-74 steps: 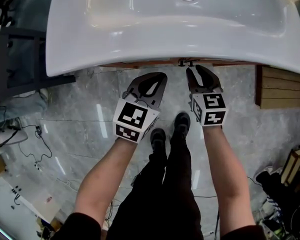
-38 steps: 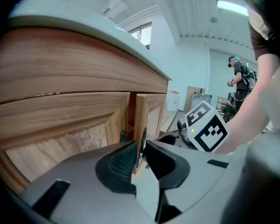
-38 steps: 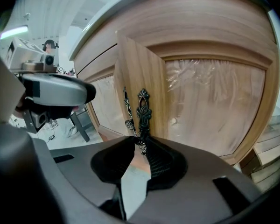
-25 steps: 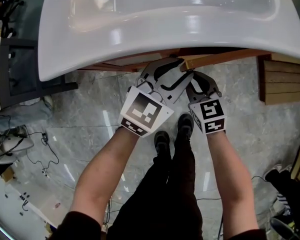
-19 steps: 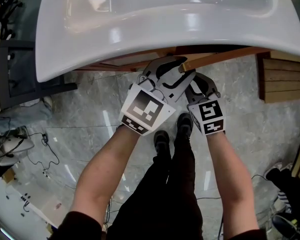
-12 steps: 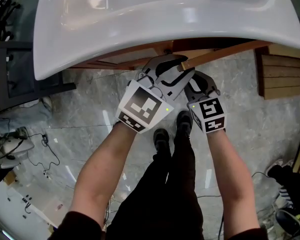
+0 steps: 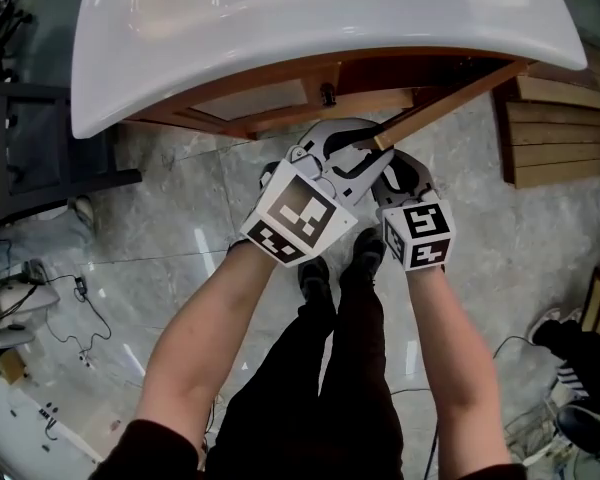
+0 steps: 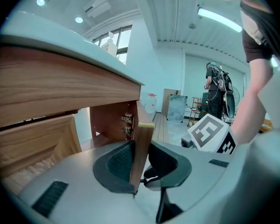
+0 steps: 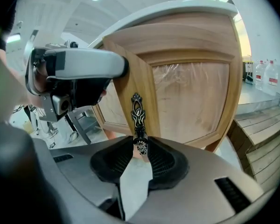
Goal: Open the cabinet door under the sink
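The right-hand wooden cabinet door [image 7: 450, 98] under the white sink [image 7: 280, 28] stands swung out toward me. My left gripper [image 7: 358, 146] straddles its free edge; in the left gripper view the door's edge [image 8: 142, 139] sits between the closing jaws of the left gripper [image 8: 142, 160], both pads against it. My right gripper [image 7: 388, 166] is just below, at the door's front. In the right gripper view the dark ornate handle [image 9: 138, 118] has its lower end between the opening jaws of the right gripper [image 9: 141, 153], with slight gaps at the pads. The left-hand door [image 7: 250, 98] is closed.
Stacked wooden planks [image 7: 550, 128] lie on the floor to the right of the cabinet. A dark frame [image 7: 40, 158] stands at the left, with cables [image 7: 40, 288] on the marble floor. My legs and shoes [image 7: 320, 268] are right below the grippers.
The right-hand door has swung farther out from the cabinet, and both grippers came back toward me with it. The left jaws have narrowed onto the door's edge.
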{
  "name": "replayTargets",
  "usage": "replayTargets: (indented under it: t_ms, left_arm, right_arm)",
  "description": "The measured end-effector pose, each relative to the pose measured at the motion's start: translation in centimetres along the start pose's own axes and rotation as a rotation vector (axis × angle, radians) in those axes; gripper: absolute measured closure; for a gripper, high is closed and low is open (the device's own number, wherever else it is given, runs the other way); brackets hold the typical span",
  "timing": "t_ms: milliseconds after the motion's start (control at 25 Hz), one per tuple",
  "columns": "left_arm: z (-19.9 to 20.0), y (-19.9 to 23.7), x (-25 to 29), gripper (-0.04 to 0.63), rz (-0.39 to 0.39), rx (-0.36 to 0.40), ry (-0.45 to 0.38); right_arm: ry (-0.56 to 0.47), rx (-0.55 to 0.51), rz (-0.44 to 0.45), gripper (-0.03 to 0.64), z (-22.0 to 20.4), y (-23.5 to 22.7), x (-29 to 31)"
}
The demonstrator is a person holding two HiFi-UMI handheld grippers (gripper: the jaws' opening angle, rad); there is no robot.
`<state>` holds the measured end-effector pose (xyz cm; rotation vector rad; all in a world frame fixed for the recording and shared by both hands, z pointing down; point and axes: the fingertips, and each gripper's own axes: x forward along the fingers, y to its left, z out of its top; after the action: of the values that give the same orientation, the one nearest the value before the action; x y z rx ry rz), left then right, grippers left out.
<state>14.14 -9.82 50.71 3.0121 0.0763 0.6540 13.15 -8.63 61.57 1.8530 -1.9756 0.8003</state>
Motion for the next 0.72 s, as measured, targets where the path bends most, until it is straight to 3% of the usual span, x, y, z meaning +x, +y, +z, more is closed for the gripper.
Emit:
replayTargets:
  t_ms: [160, 720]
  left_arm:
    - [-0.1, -0.4, -0.3, 0.503, 0.006, -0.005, 0.015]
    - [0.0, -2.6, -0.3, 0.502, 0.064, -0.066, 0.015]
  right_arm:
    - [0.009, -0.010, -0.011, 0.532, -0.7, -0.2, -1.9]
    - [0.057, 0.000, 0.028, 0.532, -3.6, -1.1, -6.1]
